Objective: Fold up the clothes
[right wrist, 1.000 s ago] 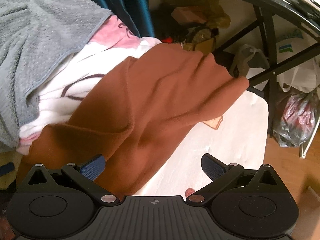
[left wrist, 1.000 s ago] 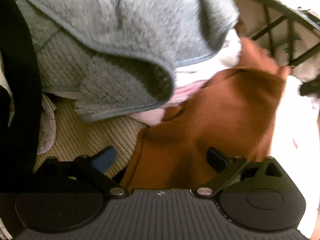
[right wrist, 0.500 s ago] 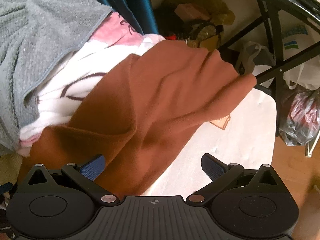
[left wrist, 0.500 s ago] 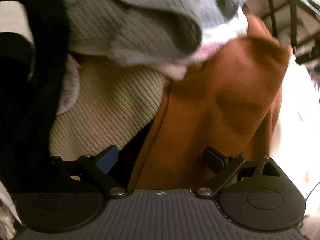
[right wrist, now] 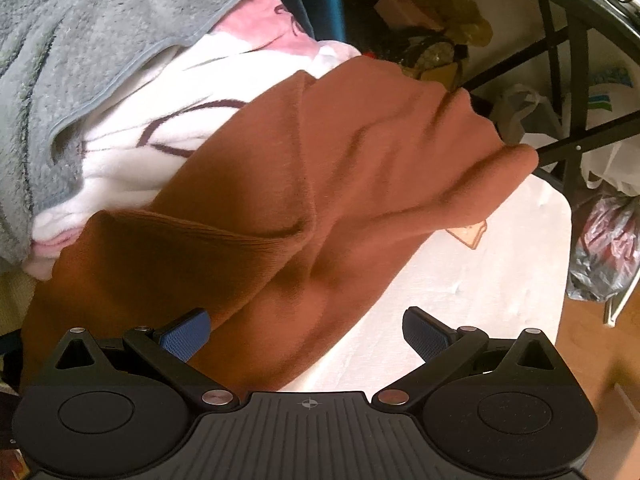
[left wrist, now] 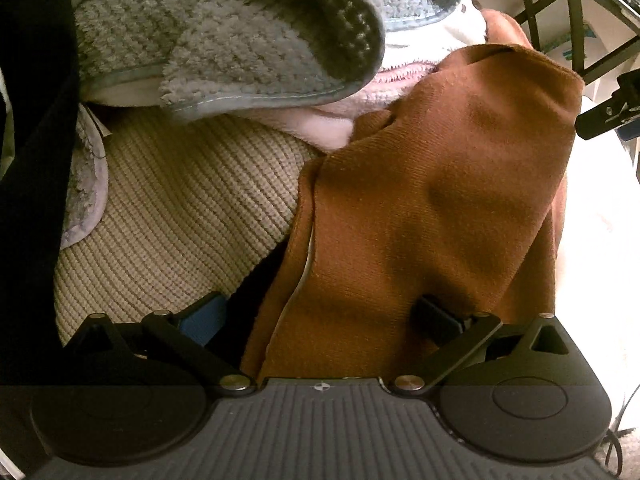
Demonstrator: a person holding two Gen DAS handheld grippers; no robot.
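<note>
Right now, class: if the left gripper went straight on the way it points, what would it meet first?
Most likely the brown garment: it already lies between the open fingers of the left gripper and fills the way ahead. Depth is hard to judge.

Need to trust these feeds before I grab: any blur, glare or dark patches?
Left wrist view: sharp on the brown garment; white cloth at right blown out, left edge black. Right wrist view: mostly sharp, white sheet overexposed, shadowed folds in the brown garment, edges bent by fisheye.

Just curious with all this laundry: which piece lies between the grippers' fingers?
The rust-brown garment. It lies between both open grippers' fingers; the grey towel and beige knit lie beyond.
</note>
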